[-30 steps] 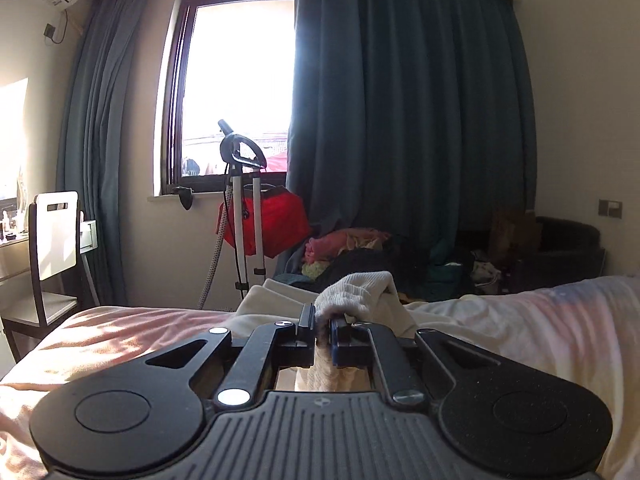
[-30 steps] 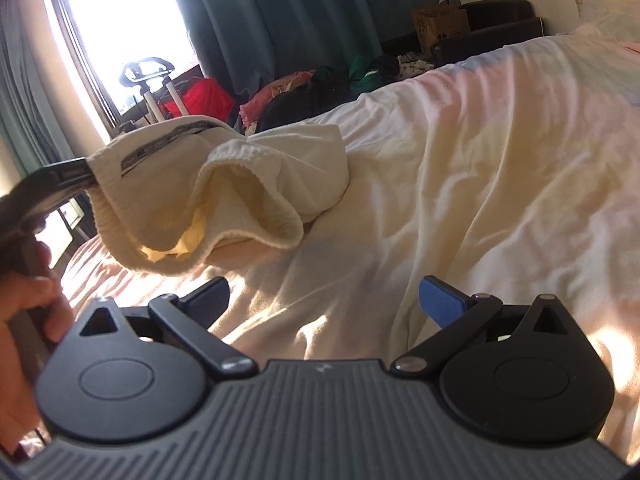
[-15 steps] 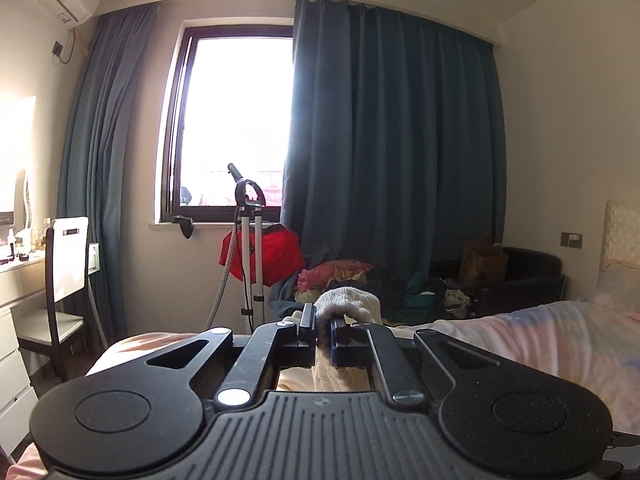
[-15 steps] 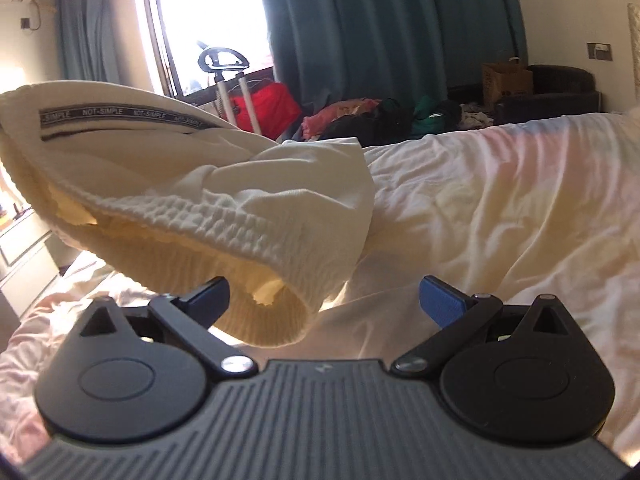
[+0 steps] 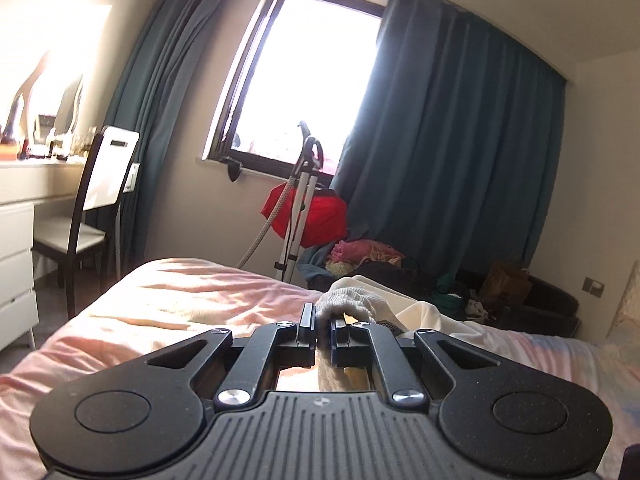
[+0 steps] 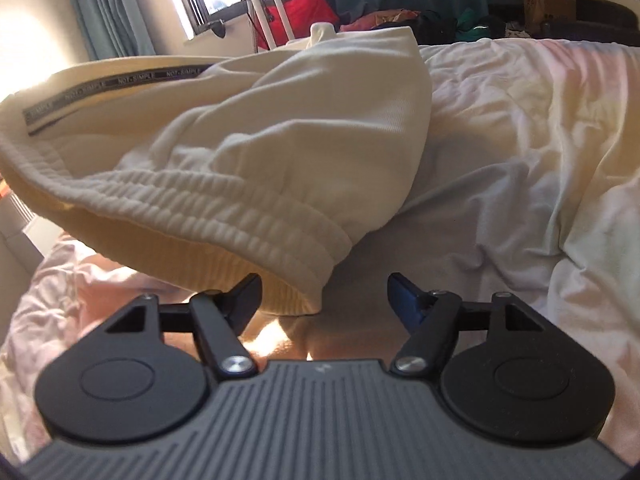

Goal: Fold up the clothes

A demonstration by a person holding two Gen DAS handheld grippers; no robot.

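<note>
Left claw (image 5: 323, 326): clamped on 1 ribbed edge of the garment (image 6: 248, 132).
Right claw (image 6: 325, 294): apart, empty, now just under the hanging hem.
Garment: lifted off the bed (image 6: 520, 152), closer to right claw than 1 s ago.
Meaning: likely ready for a 2nd grip.

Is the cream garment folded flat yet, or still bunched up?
Bunched and lifted: the cream garment hangs in loose folds above the bed, its ribbed hem drooping, one edge pinched in the left gripper.
</note>
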